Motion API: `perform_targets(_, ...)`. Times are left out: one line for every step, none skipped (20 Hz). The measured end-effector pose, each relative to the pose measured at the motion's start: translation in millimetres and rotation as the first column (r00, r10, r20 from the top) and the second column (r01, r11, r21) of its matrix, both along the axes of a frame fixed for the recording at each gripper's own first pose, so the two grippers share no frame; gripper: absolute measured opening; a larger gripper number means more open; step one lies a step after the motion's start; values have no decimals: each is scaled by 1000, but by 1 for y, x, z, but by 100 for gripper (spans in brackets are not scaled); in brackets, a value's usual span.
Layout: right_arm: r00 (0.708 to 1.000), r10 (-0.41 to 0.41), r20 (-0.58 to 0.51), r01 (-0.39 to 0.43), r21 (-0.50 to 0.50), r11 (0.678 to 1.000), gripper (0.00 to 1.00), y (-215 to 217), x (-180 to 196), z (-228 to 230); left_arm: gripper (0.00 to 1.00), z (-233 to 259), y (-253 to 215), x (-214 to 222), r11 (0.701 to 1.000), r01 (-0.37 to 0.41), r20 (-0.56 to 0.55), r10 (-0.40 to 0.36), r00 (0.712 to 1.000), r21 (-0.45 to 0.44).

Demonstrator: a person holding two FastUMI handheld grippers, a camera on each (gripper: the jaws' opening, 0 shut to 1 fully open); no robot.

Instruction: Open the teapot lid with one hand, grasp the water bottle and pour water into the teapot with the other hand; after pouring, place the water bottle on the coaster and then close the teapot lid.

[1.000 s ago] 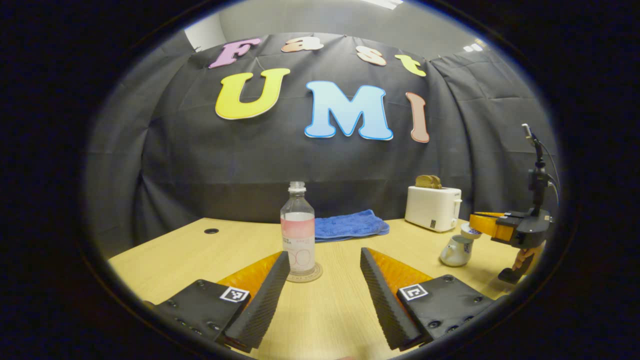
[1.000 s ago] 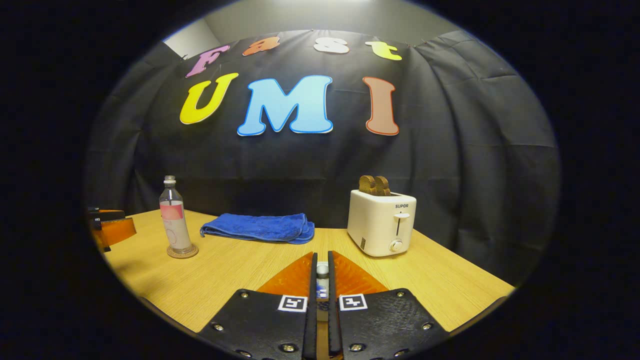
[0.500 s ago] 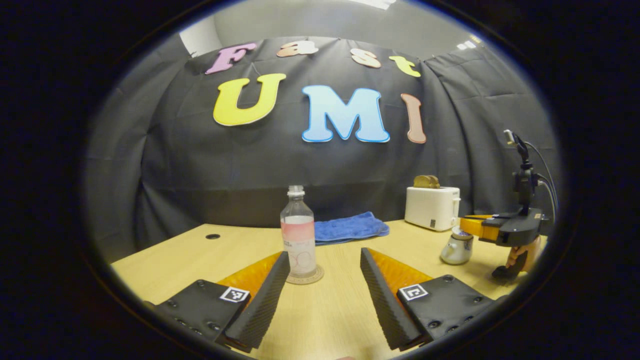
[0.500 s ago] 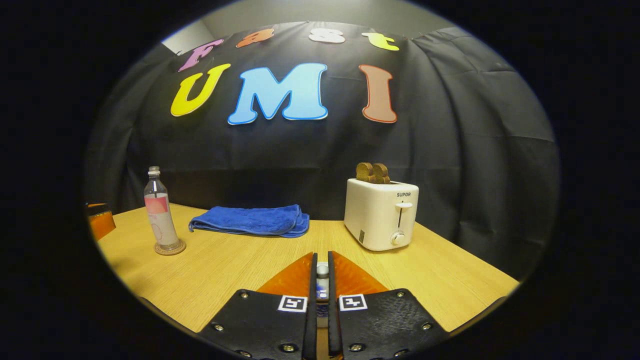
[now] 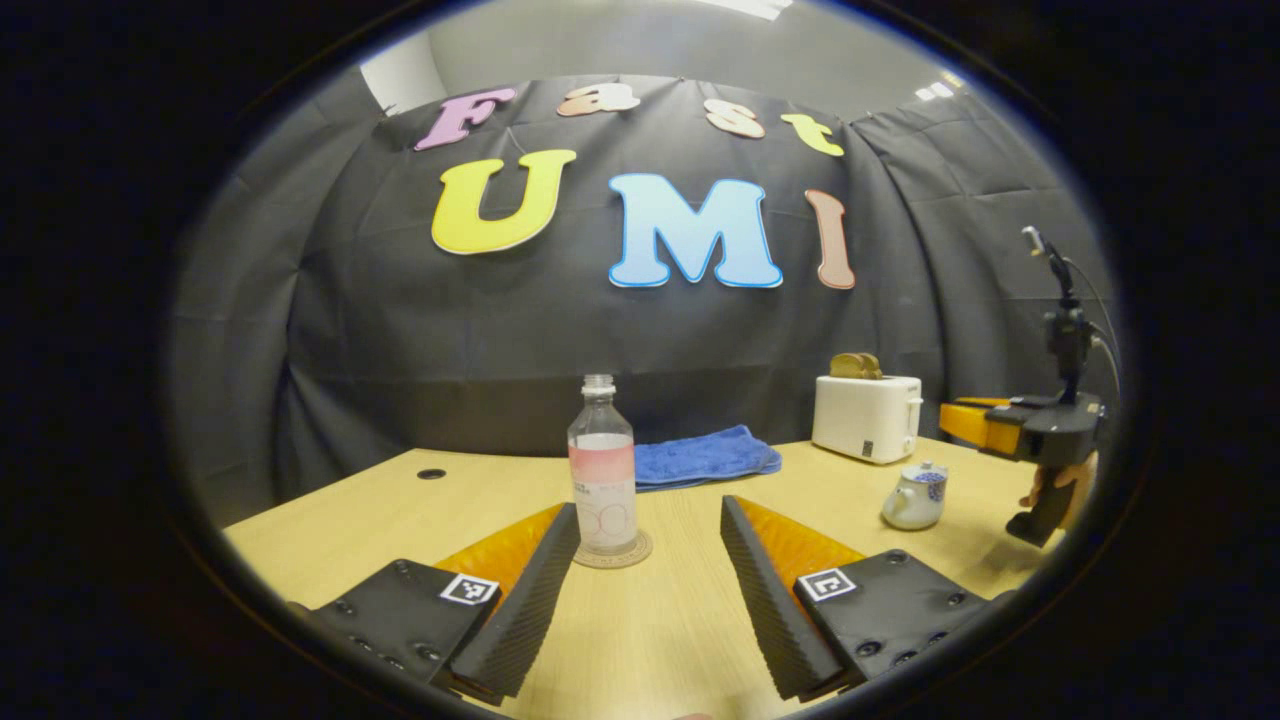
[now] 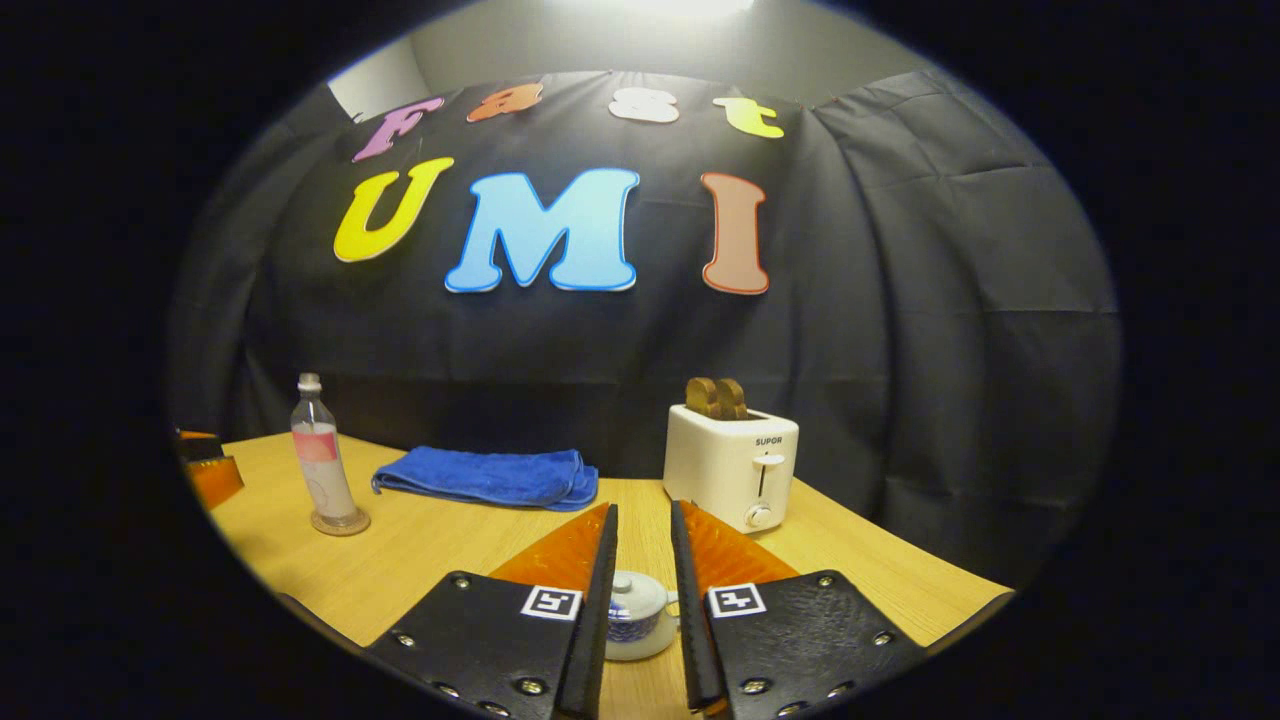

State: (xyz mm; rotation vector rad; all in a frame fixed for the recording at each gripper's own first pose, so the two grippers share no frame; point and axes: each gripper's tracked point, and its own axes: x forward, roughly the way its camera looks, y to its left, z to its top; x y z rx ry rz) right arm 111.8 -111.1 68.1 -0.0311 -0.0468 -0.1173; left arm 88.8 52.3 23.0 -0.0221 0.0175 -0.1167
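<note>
A clear water bottle [image 5: 603,470] with a pink label stands upright on a round coaster [image 5: 612,553], just beyond my left gripper [image 5: 648,506], which is open and holds nothing. The bottle [image 6: 321,462] and coaster [image 6: 340,522] also appear at the far left of the right gripper view. A small white teapot [image 5: 912,497] with blue patterning stands on the table with its lid on. My right gripper [image 6: 643,506] hovers above the teapot [image 6: 635,615], its jaws a little apart and touching nothing. In the left gripper view, a hand holds the right gripper [image 5: 950,420] up and to the right of the teapot.
A folded blue towel [image 6: 480,476] lies at the back of the wooden table [image 6: 440,545]. A white toaster [image 6: 732,465] with bread in its slots stands at the back right. A small round hole [image 5: 431,473] is in the tabletop at the far left.
The right gripper, shut on the lid knob before, has opened and risen off the teapot, leaving the lid on the pot. The left gripper and bottle stayed put.
</note>
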Motion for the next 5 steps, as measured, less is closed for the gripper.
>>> perform_targets(1000,19,6,-19,15,1000,33,7,-13,1,99,-1,-5,-4,1000,3,0,-3,1000,-5)
perform_targets(1000,29,8,-30,27,999,32,14,-25,-1,99,0,-9,-8,1000,6,1,-6,1000,-5)
perform_targets(999,36,0,-36,37,999,41,18,-36,-5,99,0,-13,-14,1000,-2,0,2,1000,0)
perform_targets(999,39,-11,-39,36,999,57,22,-45,-11,99,1,-15,-20,1000,-14,7,14,1000,5)
perform_targets(999,38,-21,-37,35,999,64,26,-54,-16,99,6,-19,-27,1000,-18,21,18,1000,4)
